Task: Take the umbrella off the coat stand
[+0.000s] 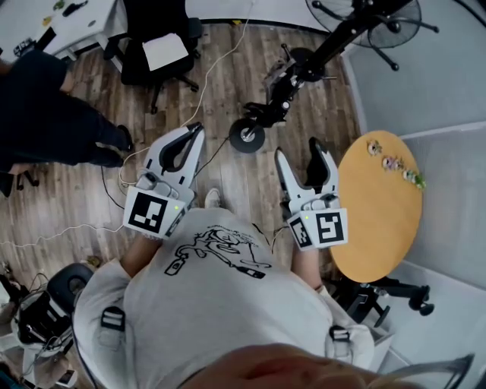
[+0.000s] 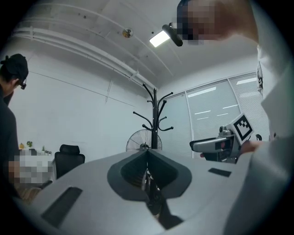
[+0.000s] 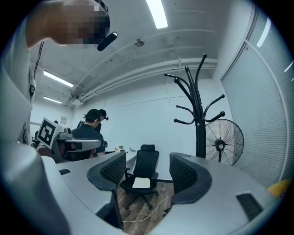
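Black coat stand (image 3: 199, 120): upright, slim pole, curved hook arms branching up top (several tiers), just beside pedestal fan (image 3: 224, 142).

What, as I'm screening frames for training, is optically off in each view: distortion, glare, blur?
Head view: strong fisheye bows the floor planks; even light, no glare. Left gripper view: black vignetted corners, the ceiling lamp blown out, the coat stand a dark silhouette. Right gripper view: same vignette, the coat stand curved by the lens, the light strip overexposed.
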